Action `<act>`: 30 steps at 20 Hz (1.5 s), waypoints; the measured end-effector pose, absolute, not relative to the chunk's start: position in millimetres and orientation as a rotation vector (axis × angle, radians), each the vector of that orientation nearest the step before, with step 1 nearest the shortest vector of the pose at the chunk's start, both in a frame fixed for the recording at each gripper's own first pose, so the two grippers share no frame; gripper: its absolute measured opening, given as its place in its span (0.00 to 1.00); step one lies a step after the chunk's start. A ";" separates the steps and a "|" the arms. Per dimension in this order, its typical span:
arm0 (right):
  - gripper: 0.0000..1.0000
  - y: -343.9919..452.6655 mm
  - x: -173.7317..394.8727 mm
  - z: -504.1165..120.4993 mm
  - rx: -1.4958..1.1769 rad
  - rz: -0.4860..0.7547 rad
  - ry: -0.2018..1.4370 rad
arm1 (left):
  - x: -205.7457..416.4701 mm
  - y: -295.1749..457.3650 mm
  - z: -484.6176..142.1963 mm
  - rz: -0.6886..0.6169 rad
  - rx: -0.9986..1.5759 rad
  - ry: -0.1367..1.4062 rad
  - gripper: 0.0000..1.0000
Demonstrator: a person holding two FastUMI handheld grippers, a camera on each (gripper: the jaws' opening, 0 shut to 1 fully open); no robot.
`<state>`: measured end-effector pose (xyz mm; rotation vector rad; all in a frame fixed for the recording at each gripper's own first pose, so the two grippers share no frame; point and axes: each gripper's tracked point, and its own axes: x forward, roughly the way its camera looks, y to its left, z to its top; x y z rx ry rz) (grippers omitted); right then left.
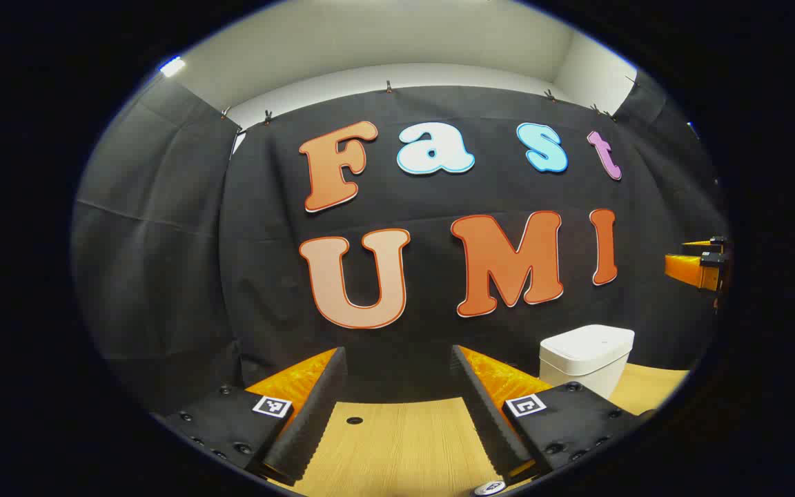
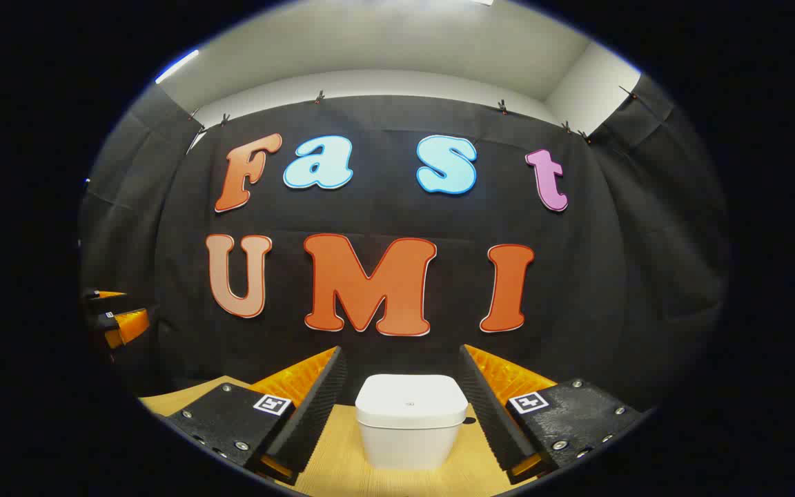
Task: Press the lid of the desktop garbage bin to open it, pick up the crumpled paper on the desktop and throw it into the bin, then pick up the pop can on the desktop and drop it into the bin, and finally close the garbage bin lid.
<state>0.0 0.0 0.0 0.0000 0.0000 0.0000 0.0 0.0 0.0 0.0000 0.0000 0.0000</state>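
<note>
- The garbage bin (image 2: 411, 421) stands on the wooden tabletop (image 2: 342, 476), a small white rounded box with its lid (image 2: 411, 400) down flat; nothing of the task looks done yet.
- In the right gripper view the bin sits straight ahead of the right tool (image 2: 403, 407), framed by its fingers, which are spread wide and grip nothing. How near they are to the bin I can't quite judge.
- The left tool (image 1: 397, 407) is likewise wide and empty, over bare tabletop (image 1: 397, 449), with the bin (image 1: 585, 359) off to its right and farther away.
- The bin looks like smooth, stiff plastic, probably light and likely to slide or tip if shoved from the side. I'd judge the press should land downwards on the lid's top, near the small mark (image 2: 409, 403) at its centre, not on the walls.
- The crumpled paper should be light and squashy; the pop can thin and easily dented. Where they lie I cannot say.
</note>
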 end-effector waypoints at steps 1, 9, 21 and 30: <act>0.99 1.3 -0.1 -2.5 0.000 0.002 0.009 | 0.1 -1.4 -1.5 -0.005 0.001 0.003 0.97; 0.99 15.0 0.5 -9.6 -0.024 0.013 0.044 | -1.8 2.5 -3.5 -0.019 0.006 -0.007 1.00; 0.99 35.3 7.3 -17.8 -0.028 -0.014 0.093 | -4.1 15.3 -23.9 -0.070 0.009 0.035 1.00; 0.85 29.8 39.4 -32.4 -0.089 -0.030 0.163 | -5.3 28.5 -52.8 -0.099 0.052 0.113 1.00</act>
